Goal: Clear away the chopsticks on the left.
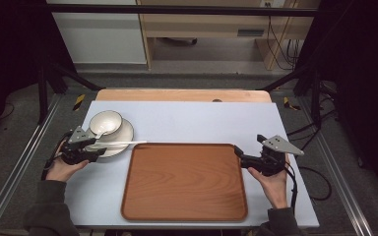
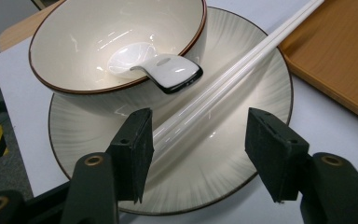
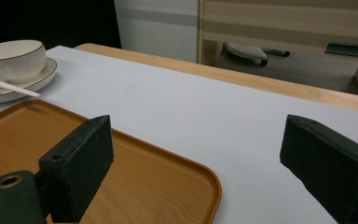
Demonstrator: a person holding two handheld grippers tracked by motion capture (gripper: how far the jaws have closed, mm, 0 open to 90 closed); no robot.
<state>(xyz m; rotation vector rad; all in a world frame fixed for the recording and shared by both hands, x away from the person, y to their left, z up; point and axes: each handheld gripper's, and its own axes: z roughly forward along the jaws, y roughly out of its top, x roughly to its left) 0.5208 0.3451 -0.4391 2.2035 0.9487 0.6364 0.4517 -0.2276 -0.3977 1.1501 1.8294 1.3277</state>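
The left hand-held gripper (image 2: 198, 149) is hovering low over the plate (image 2: 242, 154) at the desk's (image 1: 192, 118) left, jaws apart and straddling the white chopsticks (image 2: 233, 77) without pressing them. The bowl (image 2: 74, 42) is sitting on the plate's far side, cradling a spoon (image 2: 168, 70). The right hand-held gripper (image 3: 200, 163) is waiting wide apart by the wooden tray's (image 1: 184, 182) right far corner.

High view overhead, facing forward; gripper views low, close; all share plate (image 1: 120, 140) and tray (image 1: 184, 182).
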